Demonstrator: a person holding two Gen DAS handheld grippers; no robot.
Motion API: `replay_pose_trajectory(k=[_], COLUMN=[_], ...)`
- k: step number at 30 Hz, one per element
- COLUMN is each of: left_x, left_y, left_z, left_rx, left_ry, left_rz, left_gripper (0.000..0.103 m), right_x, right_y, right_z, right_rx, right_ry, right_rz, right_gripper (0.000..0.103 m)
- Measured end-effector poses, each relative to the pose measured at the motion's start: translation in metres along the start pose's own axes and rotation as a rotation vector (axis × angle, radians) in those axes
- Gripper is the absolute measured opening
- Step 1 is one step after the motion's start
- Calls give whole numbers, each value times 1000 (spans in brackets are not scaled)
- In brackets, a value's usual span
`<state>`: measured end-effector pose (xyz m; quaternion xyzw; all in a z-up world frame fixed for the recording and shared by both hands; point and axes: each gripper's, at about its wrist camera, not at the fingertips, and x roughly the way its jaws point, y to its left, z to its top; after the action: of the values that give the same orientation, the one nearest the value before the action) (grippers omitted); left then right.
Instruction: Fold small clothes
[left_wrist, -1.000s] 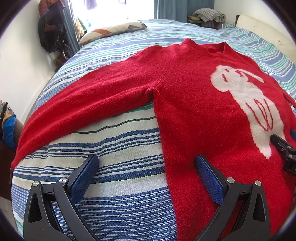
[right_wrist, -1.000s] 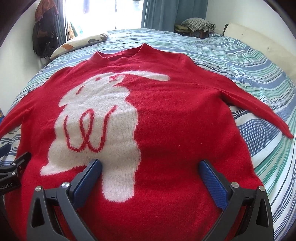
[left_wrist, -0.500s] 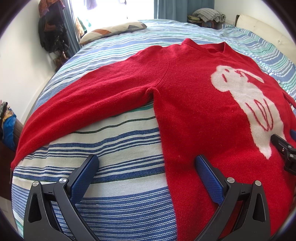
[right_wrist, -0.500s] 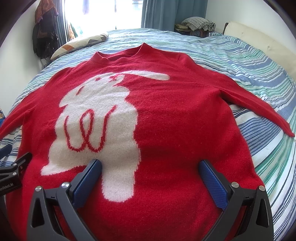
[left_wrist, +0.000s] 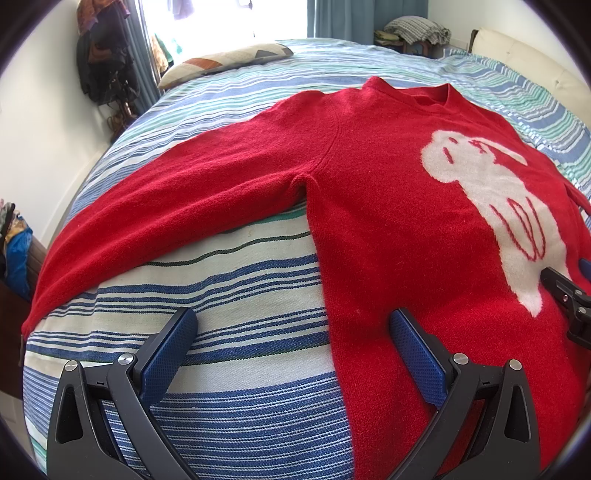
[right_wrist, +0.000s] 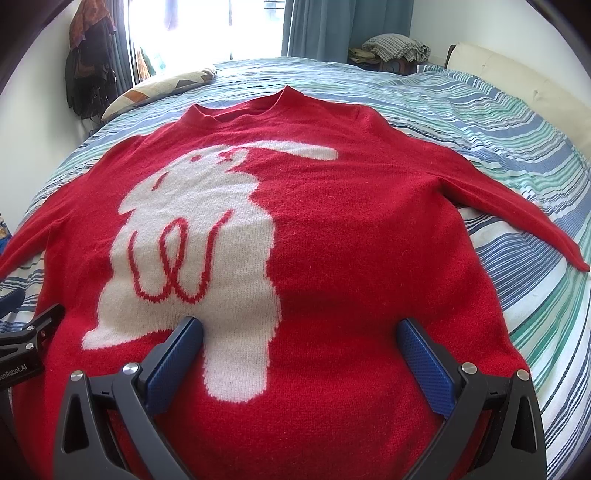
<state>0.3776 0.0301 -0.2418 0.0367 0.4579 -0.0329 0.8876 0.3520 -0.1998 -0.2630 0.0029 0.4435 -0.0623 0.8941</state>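
You hold the left gripper (left_wrist: 291, 332) spread wide over the near left edge of the red sweater (right_wrist: 332, 229), which lies flat on the striped bedspread (left_wrist: 240, 306), and the right gripper (right_wrist: 299, 339) spread wide over its near hem, both pinching nothing.

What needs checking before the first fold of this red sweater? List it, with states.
1. Red sweater lies flat, front up: ok.
2. Both sleeves spread out, left sleeve, right sleeve: ok.
3. Left gripper open, holding nothing: ok.
4. Right gripper open over the hem: ok.
5. Left gripper centred on the sweater's side edge: not ok, half over bedspread.
6. Hem smooth: cannot tell.
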Motion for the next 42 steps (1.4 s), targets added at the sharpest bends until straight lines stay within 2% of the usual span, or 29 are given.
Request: replay_pose_trajectory(k=[42], left_x=[0], left_y=[0], left_z=[0], left_rx=[-1], left_ry=[1], left_rz=[0], left_gripper=[103], right_x=[-1], right_y=[-1], right_z=[-1], right_rx=[5], right_ry=[-8], right_rz=[5], right_gripper=[103])
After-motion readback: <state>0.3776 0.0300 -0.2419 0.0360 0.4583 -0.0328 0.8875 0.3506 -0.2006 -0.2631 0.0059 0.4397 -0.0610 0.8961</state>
